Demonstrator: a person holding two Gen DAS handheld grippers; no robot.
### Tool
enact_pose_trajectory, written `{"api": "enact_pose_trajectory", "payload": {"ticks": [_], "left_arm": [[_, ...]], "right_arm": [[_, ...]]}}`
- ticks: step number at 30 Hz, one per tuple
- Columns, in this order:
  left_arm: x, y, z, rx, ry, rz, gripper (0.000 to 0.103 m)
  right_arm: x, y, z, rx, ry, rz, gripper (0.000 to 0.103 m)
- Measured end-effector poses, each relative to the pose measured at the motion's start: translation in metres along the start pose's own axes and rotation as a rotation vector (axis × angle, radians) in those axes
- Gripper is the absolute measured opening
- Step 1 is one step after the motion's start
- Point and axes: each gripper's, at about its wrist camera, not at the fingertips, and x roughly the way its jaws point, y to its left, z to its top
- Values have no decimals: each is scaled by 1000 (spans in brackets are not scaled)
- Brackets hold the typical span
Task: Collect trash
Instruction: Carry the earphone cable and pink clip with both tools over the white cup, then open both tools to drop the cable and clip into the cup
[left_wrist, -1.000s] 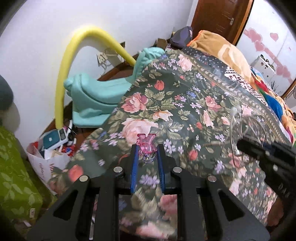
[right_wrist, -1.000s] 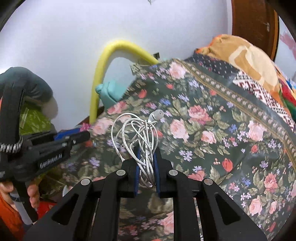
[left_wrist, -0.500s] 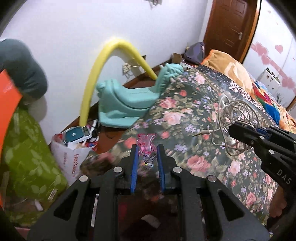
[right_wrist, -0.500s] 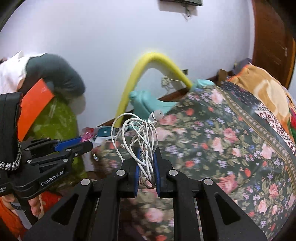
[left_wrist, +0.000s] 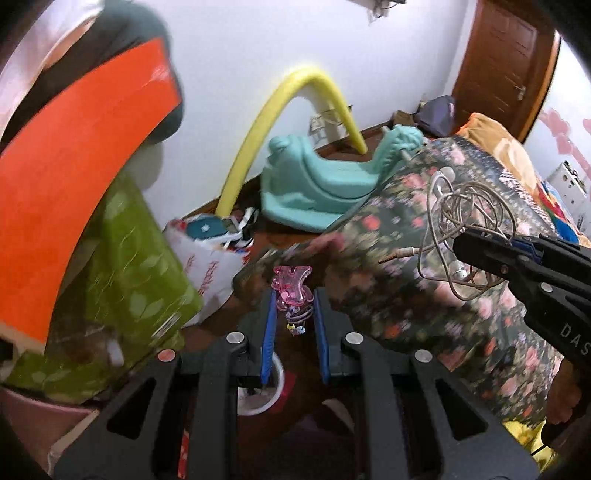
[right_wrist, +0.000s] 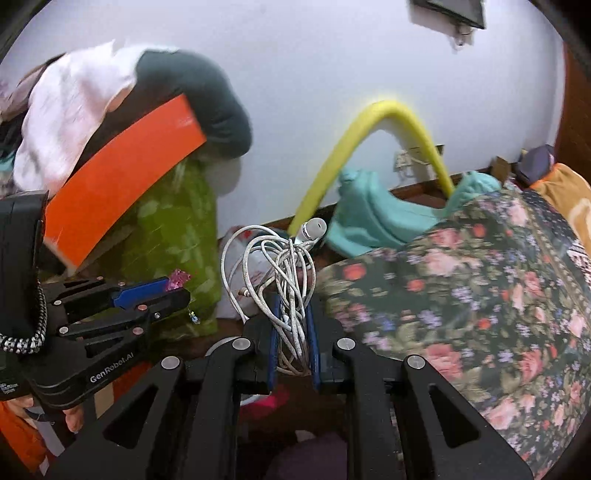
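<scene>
Carrying step: left claw (left_wrist: 293, 308) pinches the pink hair clip (left_wrist: 291, 286), right claw (right_wrist: 293, 332) grips the tangled earphones (right_wrist: 277, 266); next, find a bin.

I see two trash items, both carried off the floor. First: pink hair clip (left_wrist: 291, 286), translucent plastic, butterfly-like top, standing upright between the blue pads, a small beaded bit dangling below it. In the right view it shows as a pink tip (right_wrist: 178, 277) at far left. Second: tangled white earphone cable (right_wrist: 280, 280), loose loops bunched and pinched at the middle, one earbud sticking up top right, jack plug (left_wrist: 397, 255) poking out left. Both hang near the flowered blanket edge.
</scene>
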Motion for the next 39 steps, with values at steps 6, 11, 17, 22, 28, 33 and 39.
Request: {"api": "enact_pose_trajectory", "payload": {"ticks": [6,11,17,22,28,33,39], "left_arm": [[20,43,-28,-81,87,14,19],[46,68,-46,-126,166,20,19],[77,91,-64,-184,244,19,19],[103,103,-79,-200,310,30,19],[136,122,-97,-242,395,46,19],[161,138,-106,-302,463,29,21],[174,145,-119,-331,512,50,42]], "right_arm": [[32,37,-10,-46,69,34,13],[60,57,-18,-85,141,50,13],[100,74,-32,-129,240,56,13],[132,81,-44,-133,322,70,13],[164,86,-51,-121,399,90,13],[182,86,-52,-112,445,104,13],[200,87,-50,-63,511,159,16]]}}
